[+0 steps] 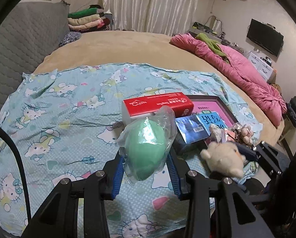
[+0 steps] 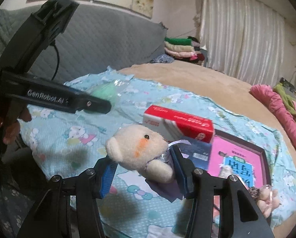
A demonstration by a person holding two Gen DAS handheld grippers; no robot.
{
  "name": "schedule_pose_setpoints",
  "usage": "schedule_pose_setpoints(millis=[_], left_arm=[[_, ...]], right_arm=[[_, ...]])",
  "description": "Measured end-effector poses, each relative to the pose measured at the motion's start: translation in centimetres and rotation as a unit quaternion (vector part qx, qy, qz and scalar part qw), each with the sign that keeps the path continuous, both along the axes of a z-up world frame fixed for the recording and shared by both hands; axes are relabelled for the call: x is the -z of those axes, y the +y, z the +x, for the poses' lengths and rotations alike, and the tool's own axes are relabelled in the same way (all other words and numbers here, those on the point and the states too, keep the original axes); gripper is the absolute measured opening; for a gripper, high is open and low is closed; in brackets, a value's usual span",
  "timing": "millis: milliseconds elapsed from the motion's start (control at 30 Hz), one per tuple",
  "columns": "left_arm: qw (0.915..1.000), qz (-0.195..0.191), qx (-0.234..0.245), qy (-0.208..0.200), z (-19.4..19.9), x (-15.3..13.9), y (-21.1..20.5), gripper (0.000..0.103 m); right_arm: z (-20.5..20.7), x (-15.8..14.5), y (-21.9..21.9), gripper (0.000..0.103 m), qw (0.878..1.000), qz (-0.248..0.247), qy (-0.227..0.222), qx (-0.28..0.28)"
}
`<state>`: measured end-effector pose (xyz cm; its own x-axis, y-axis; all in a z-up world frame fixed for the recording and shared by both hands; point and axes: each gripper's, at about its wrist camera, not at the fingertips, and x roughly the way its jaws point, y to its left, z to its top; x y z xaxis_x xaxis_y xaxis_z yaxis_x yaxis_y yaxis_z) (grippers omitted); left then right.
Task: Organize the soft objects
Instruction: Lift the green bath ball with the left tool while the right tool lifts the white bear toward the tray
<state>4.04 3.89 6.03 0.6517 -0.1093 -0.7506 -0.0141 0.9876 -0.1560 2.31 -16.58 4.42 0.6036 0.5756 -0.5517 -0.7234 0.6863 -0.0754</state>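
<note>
Left wrist view shows my left hand-held gripper [image 1: 146, 170] clamped on a green foam egg [image 1: 146, 150] wrapped in clear plastic, held above the Hello Kitty sheet [image 1: 58, 103] spread on the bed [image 1: 118, 45]. My right hand-held gripper [image 2: 143, 170] pinches a cream plush bear [image 2: 136, 146] with an orange cheek and a lilac ribbon, lifted off the sheet. Beyond both lies a red and white box [image 2: 179, 125] with white print too small for me to read, touching a dark blue packet [image 1: 191, 130] that carries a barcode. Just beside them sits a pink framed book [image 2: 237, 158] with a blue label of large characters. White raised lettering on the left tool's arm reads "GenRobot.AI" [image 2: 47, 99]. Small pink plush toys [image 1: 245, 132] lie by the frame's corner.
</note>
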Motion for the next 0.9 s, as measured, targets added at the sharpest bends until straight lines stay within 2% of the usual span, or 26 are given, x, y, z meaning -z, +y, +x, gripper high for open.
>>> schedule_pose_setpoints(millis=[400,600,900], left_arm=[[0.9987,0.037,0.033,-0.01,0.2,-1.1,-4.1,0.041],[0.9976,0.038,0.056,-0.009,0.6,-1.4,-6.5,0.041],[0.9945,0.045,0.094,-0.006,2.0,-1.4,-10.7,0.041]], right_arm=[[0.8,-1.8,-3.3,0.054,0.998,0.048,-0.004,0.042],[1.4,-2.5,-4.9,0.054,0.995,0.067,-0.004,0.068],[3.1,-3.3,-9.9,0.054,0.983,0.121,0.002,0.135]])
